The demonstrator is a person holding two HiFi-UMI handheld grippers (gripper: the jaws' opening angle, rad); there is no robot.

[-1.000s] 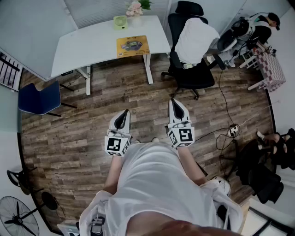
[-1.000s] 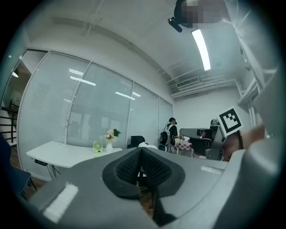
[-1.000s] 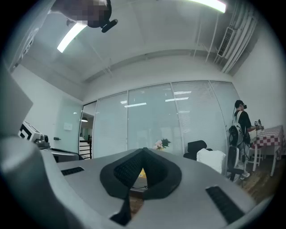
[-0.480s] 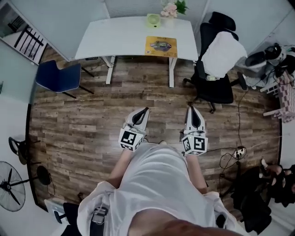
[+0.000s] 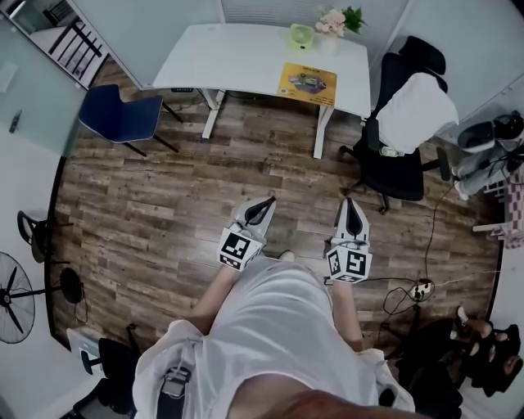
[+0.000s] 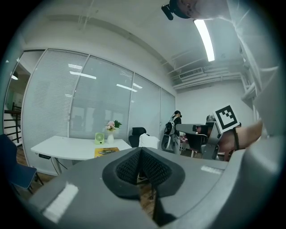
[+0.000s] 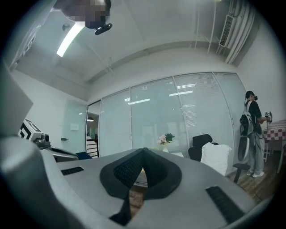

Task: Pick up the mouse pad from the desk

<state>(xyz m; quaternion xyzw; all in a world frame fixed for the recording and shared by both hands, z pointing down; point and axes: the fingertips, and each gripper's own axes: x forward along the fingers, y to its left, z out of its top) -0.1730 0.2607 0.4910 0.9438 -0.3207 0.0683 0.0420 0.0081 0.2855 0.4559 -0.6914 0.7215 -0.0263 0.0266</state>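
Mouse pad (image 5: 307, 82), yellow with a printed picture, is seen lying flat on the white desk (image 5: 237, 59), towards the desk's right end and close to its near edge. A small green fan (image 5: 300, 35) and a vase of flowers (image 5: 336, 21) are set behind it at the desk's far edge. Nothing of the task is judged to be done: the pad is untouched, and both grippers are held well short of the desk, over the wooden floor (image 5: 164, 213) in front of it. The left gripper (image 5: 266, 203) is pointed roughly towards the desk, with its jaws pressed together and nothing caught between them; the right gripper (image 5: 350, 204) is likewise closed up and empty. The whole job is judged to be left: the desk must be approached, one set of jaws must be parted, the pad's thin edge at the desk's near side must be pinched, and the pad must be lifted clear of the desk.
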